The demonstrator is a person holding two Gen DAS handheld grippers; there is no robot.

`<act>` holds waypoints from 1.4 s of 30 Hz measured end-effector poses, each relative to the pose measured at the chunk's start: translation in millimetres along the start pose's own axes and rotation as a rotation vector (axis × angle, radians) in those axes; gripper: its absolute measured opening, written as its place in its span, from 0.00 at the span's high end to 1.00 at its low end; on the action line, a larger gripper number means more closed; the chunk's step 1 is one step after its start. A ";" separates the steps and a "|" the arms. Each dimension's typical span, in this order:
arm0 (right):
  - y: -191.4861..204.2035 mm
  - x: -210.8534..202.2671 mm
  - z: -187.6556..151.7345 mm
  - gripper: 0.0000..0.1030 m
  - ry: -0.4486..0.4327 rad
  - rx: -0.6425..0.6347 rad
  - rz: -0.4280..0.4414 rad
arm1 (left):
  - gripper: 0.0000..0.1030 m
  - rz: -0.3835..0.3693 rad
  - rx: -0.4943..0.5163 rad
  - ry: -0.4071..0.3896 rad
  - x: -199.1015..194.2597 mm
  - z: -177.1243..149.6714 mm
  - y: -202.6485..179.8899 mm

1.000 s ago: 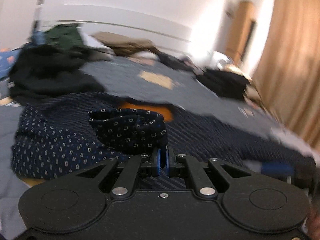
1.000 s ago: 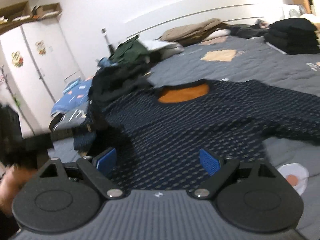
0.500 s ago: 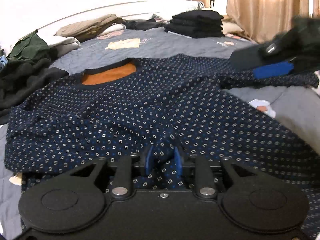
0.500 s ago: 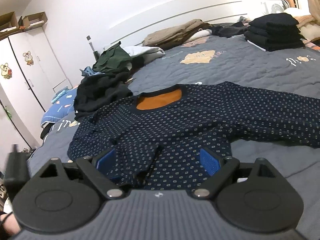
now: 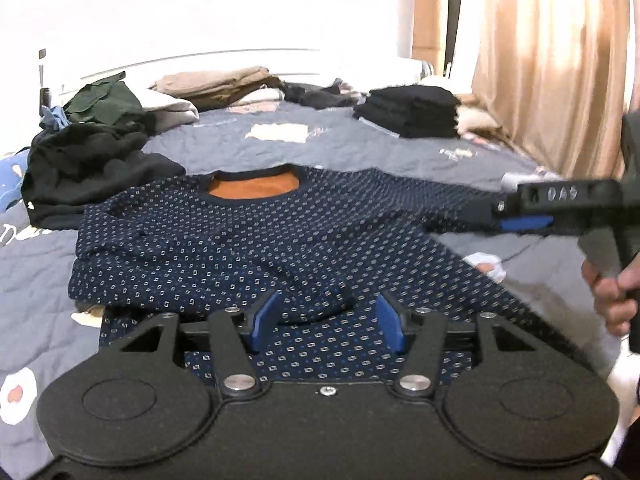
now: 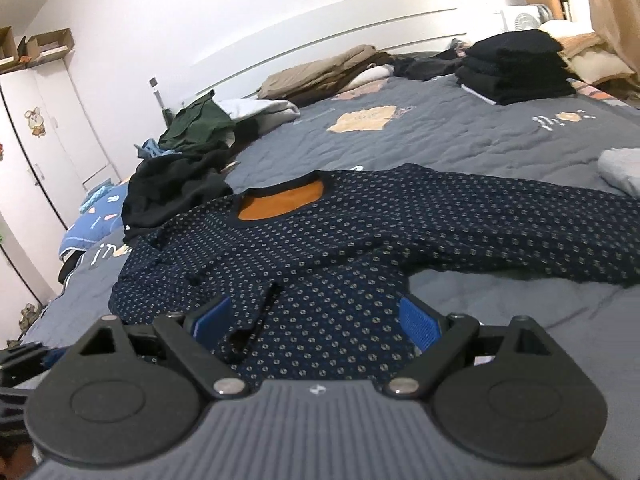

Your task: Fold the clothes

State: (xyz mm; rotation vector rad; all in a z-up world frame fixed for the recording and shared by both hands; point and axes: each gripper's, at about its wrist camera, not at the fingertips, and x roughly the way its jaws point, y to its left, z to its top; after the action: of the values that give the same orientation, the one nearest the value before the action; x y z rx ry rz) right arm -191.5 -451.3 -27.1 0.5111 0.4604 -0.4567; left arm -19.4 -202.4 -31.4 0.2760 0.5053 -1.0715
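Observation:
A navy dotted sweater [image 5: 256, 240] with an orange inner neck lies flat on the grey quilted bed [image 5: 360, 148]. Its left sleeve is folded across the body, the cuff [image 6: 256, 320] near the hem. The right sleeve [image 6: 520, 236] stretches out to the right. My left gripper [image 5: 326, 320] hovers low over the hem. Its jaws are opening, and the cloth lies under them without the pads pressing on it. My right gripper [image 6: 316, 320] stands wide open above the hem with nothing gripped. In the left wrist view the right gripper [image 5: 524, 222] shows at the right edge, held by a hand [image 5: 612, 292].
A heap of dark clothes [image 5: 88, 168] with a green garment [image 6: 196, 124] lies left of the sweater. A stack of folded black clothes [image 6: 516, 68] sits at the back right, beige clothes [image 6: 320, 76] by the headboard. A pale cloth [image 6: 624, 168] lies beyond the right sleeve. A curtain [image 5: 560, 60] hangs at the right.
The left gripper brought the sleeve cuff across the sweater's body, opened and let it drop, then drew back toward the hem. The right gripper slid sideways over the sweater, still open.

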 end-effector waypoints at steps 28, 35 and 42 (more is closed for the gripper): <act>61.4 -5.5 3.0 0.12 0.013 -0.092 0.083 | 0.37 0.003 0.050 -0.042 -17.6 24.1 11.8; 63.2 11.0 10.2 0.12 0.009 -0.050 0.107 | 0.37 0.032 0.017 -0.017 -10.5 16.5 37.8; 57.7 57.1 16.5 0.13 0.054 0.064 0.112 | 0.37 0.010 -0.089 -0.043 -3.3 3.4 67.2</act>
State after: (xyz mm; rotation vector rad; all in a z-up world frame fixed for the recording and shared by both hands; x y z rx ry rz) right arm -110.9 -432.5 -23.5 0.6092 0.4672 -0.3515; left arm 39.9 -170.5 -28.5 0.1764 0.5113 -1.0403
